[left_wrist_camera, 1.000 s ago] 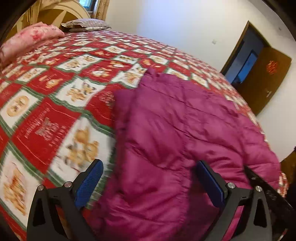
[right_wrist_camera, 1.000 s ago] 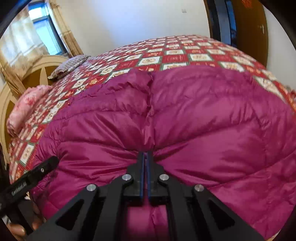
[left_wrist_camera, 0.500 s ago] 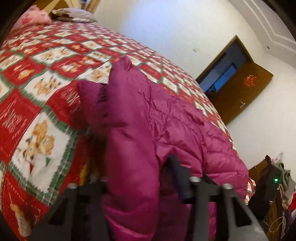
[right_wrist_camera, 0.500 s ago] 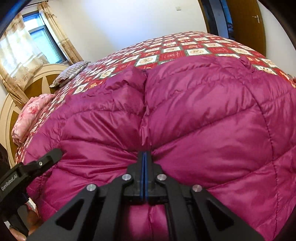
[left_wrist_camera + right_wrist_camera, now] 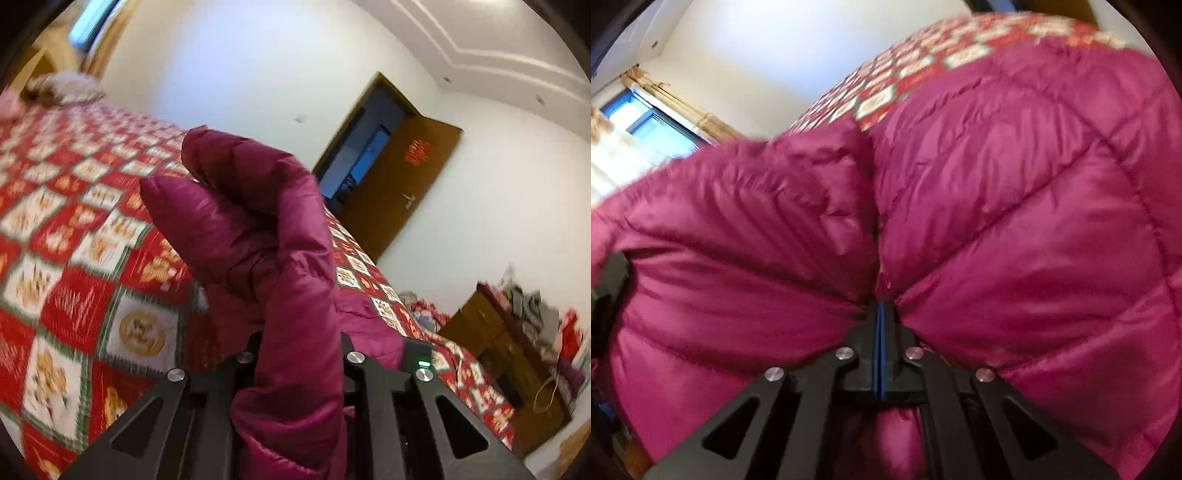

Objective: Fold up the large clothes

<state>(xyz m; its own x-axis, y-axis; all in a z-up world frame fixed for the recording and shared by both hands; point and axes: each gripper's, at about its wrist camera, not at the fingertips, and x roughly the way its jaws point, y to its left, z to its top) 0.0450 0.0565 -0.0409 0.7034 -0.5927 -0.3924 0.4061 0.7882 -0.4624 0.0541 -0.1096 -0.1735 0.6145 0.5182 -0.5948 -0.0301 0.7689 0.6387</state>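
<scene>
A magenta quilted puffer jacket (image 5: 997, 184) lies on a bed with a red, white and green patchwork bedspread (image 5: 74, 258). My left gripper (image 5: 299, 354) is shut on a thick fold of the jacket (image 5: 266, 229), which stands up in front of the camera, lifted off the bedspread. My right gripper (image 5: 882, 314) is shut on the jacket's edge at a puckered seam; the fabric bulges on both sides and fills that view. The fingertips of both grippers are buried in the fabric.
A brown door (image 5: 402, 192) stands open on the far wall. A wooden cabinet (image 5: 498, 350) with clutter on top stands at the right of the bed. Pillows (image 5: 62, 88) and a window with curtains (image 5: 639, 125) are at the head of the bed.
My left gripper was open over the jacket's edge; it has shut on a fold and lifted it. My right gripper kept its hold and has tilted upward with the jacket.
</scene>
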